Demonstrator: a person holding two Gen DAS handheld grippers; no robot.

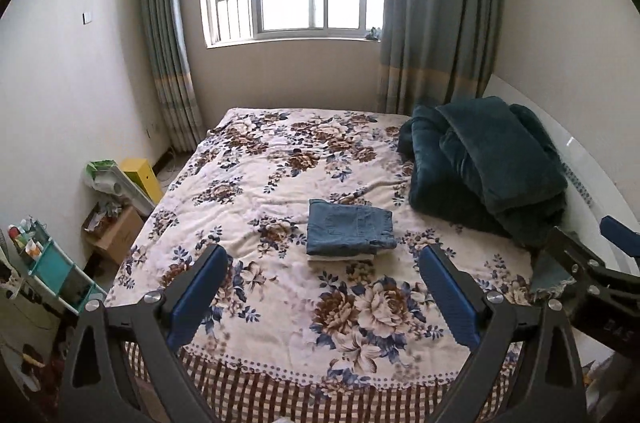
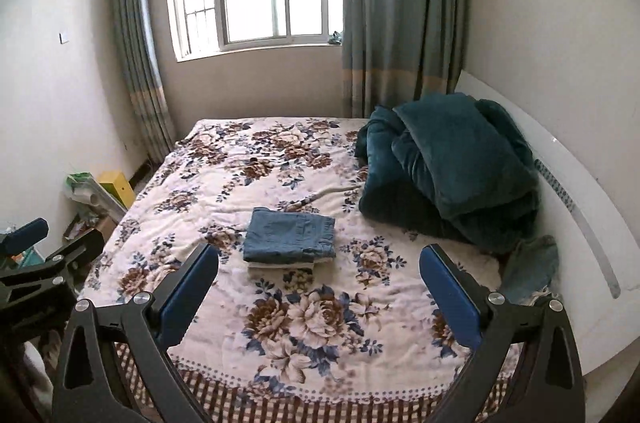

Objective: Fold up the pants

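A folded pair of blue jeans (image 1: 350, 229) (image 2: 290, 233) lies mid-bed on the floral bedspread (image 1: 260, 183) (image 2: 224, 183), stacked on a folded white garment (image 1: 340, 258) (image 2: 280, 265). A crumpled blue-grey garment (image 1: 550, 271) (image 2: 528, 271) sits at the bed's right edge, below the teal blanket. My left gripper (image 1: 324, 255) (image 2: 56, 239) is open and empty above the bed's near edge, short of the jeans. My right gripper (image 2: 319, 255) (image 1: 588, 239) stands open beside it, also holding nothing.
A bulky teal blanket (image 1: 480, 171) (image 2: 452, 175) is piled at the right against the white headboard (image 2: 580, 207). Cardboard and yellow boxes (image 1: 120, 231) and a teal shelf (image 1: 52, 263) stand on the floor left of the bed. Window and curtains are behind.
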